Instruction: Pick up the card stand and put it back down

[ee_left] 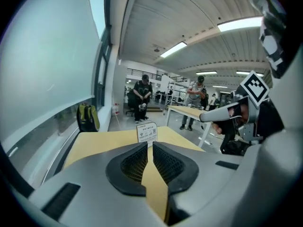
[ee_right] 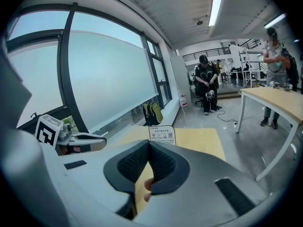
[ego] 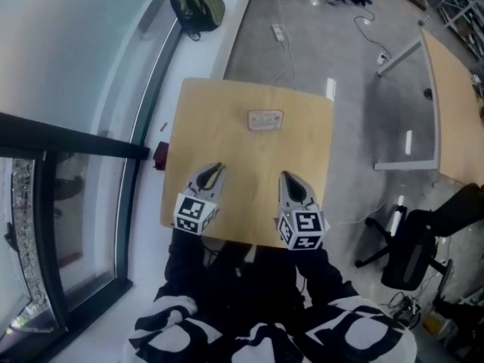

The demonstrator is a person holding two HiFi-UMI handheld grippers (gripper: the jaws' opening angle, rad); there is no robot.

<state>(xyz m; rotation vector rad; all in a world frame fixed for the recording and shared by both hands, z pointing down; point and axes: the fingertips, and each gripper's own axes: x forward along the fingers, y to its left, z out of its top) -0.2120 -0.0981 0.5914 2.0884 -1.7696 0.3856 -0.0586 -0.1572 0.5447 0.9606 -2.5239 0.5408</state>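
The card stand, a small white printed sign, stands upright near the far edge of the light wooden table. It shows straight ahead in the left gripper view and in the right gripper view. My left gripper hovers over the table's near left part, well short of the stand. Its jaw tips meet with nothing between them. My right gripper is over the near right part, also short of the stand. It is shut and empty too. The two grippers sit side by side, apart.
A green backpack lies by the window wall at far left. A second table and a black office chair stand to the right. A power strip and cables lie on the floor beyond. Several people stand far off.
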